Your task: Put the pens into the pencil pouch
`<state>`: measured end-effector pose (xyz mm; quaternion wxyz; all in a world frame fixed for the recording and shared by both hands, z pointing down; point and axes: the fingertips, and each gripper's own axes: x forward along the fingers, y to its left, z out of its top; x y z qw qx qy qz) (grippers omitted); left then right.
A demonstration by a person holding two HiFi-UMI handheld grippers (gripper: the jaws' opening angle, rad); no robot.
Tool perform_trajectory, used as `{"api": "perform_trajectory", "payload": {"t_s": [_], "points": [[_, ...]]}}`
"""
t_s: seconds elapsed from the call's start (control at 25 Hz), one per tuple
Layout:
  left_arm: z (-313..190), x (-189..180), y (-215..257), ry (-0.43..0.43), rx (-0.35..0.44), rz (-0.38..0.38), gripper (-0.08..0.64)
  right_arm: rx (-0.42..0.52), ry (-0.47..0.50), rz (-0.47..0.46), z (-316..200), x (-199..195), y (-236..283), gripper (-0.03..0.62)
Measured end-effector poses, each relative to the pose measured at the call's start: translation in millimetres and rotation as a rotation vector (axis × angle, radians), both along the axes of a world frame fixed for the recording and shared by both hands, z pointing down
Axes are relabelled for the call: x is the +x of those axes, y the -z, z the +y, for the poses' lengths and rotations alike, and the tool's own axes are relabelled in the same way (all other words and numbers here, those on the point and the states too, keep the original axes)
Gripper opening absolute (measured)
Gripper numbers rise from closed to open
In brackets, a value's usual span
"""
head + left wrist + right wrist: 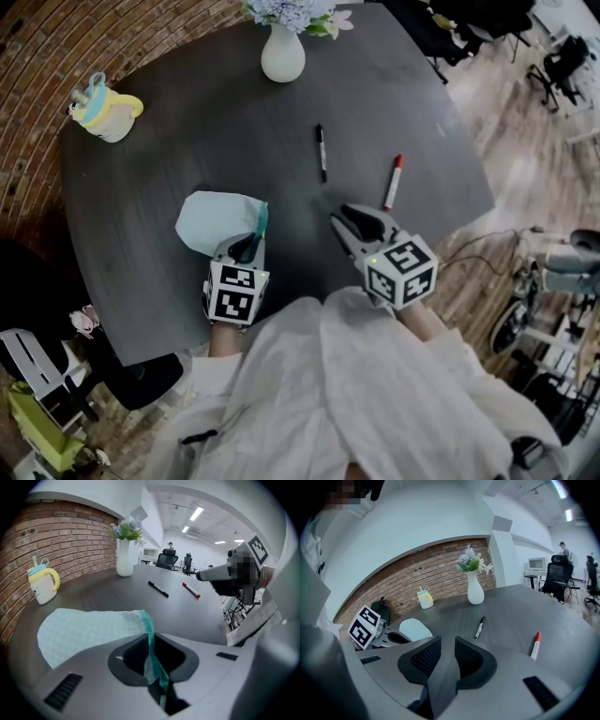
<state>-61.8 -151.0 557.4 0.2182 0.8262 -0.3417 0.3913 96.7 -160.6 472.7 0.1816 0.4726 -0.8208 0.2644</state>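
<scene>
Counter [187, 122]: dark, rounded, carries everything. Pouch [214, 220]: pale, lies flat near the front edge, mouth toward the centre. Left tongs [151, 640]: clamped on the pouch's teal mouth edge, which runs up between the jaws. Right tongs [446, 644]: jaws a little apart, nothing between them, hovering beside the pouch and short of the pens. Black pen [322, 152] and red pen [393, 183]: both loose on the counter, well apart from the pouch. Judgement: pouch secured only; no pen picked up or inserted, so both transfers remain.
</scene>
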Motion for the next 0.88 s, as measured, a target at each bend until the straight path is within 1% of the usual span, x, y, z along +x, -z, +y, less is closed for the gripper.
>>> {"api": "perform_trajectory", "payload": {"t_s": [0.12, 0.32, 0.52, 0.72, 0.88], "points": [[-6, 1, 10, 0.023, 0.0, 0.022, 0.04, -0.018, -0.026, -0.005, 0, 16, -5, 0.078], [-16, 16, 33, 0.03, 0.037, 0.079, 0.04, -0.019, -0.054, -0.016, -8, 38, -9, 0.078], [-22, 45, 48, 0.006, 0.056, 0.15, 0.04, -0.021, -0.104, -0.011, -19, 66, -14, 0.078], [-24, 72, 61, -0.022, 0.062, 0.201, 0.04, -0.035, -0.156, 0.018, -32, 105, -25, 0.078], [-26, 86, 68, -0.038, 0.061, 0.227, 0.04, -0.041, -0.207, 0.035, -46, 135, -32, 0.078]]}}
